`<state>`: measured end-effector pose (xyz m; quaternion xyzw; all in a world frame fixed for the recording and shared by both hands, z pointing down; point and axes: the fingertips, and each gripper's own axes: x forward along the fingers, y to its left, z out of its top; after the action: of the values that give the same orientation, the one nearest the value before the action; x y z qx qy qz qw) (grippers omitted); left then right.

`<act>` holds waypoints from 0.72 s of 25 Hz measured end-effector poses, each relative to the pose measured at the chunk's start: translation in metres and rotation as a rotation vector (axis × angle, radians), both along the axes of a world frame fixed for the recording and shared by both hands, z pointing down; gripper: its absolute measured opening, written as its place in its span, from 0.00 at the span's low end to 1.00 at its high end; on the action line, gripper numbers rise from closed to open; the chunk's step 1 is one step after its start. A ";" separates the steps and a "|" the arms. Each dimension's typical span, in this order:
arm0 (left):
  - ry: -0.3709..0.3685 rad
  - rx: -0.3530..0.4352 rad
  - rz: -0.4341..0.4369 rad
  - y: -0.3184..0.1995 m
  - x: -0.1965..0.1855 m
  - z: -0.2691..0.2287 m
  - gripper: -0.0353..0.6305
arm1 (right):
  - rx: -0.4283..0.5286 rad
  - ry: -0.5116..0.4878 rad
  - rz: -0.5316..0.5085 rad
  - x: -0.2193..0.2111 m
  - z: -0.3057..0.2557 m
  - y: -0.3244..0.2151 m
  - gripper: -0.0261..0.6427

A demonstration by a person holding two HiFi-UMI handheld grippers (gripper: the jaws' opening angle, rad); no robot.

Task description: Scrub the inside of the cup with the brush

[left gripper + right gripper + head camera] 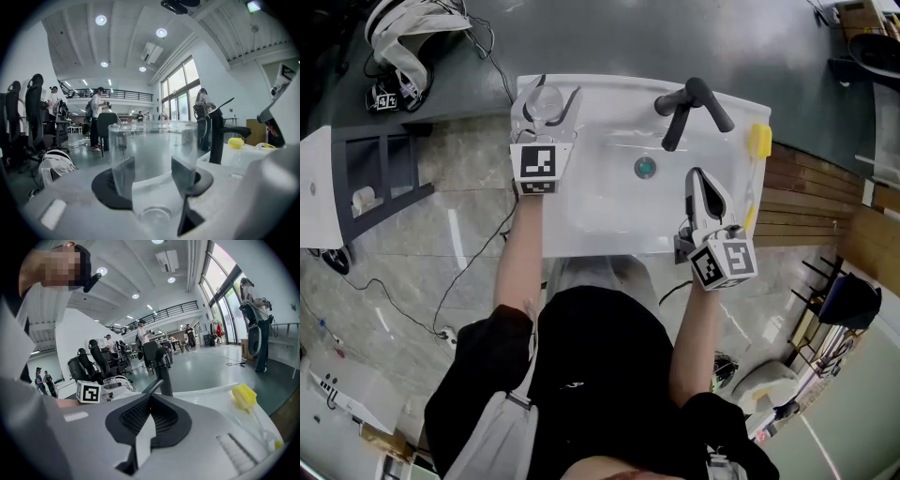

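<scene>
cup [152, 154] clear | brush [759, 141] yellow head | tap [675, 127] black | sink [581, 225] white

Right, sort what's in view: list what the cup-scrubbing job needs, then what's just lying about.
Job: clear plastic cup between the left gripper's jaws; yellow-headed brush on the white sink's rim.
Lying about: white bag on the floor; dark grey shelf unit; black faucet.

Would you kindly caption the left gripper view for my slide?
Left gripper straddling a clear cup on the sink edge, black tap beyond.
</scene>
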<state>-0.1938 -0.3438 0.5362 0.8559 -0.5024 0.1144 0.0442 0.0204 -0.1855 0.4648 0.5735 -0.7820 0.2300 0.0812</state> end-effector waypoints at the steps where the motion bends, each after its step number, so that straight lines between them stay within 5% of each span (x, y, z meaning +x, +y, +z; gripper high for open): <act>1: -0.002 -0.008 0.007 0.002 0.001 0.001 0.45 | 0.002 -0.002 0.001 0.001 0.000 0.000 0.04; 18: -0.077 -0.060 0.075 0.056 0.016 -0.029 0.45 | 0.041 -0.007 0.062 0.048 -0.007 0.023 0.04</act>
<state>-0.1776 -0.2874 0.5072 0.8673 -0.4678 0.1640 0.0462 0.0684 -0.1628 0.4577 0.5983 -0.7686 0.2183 0.0597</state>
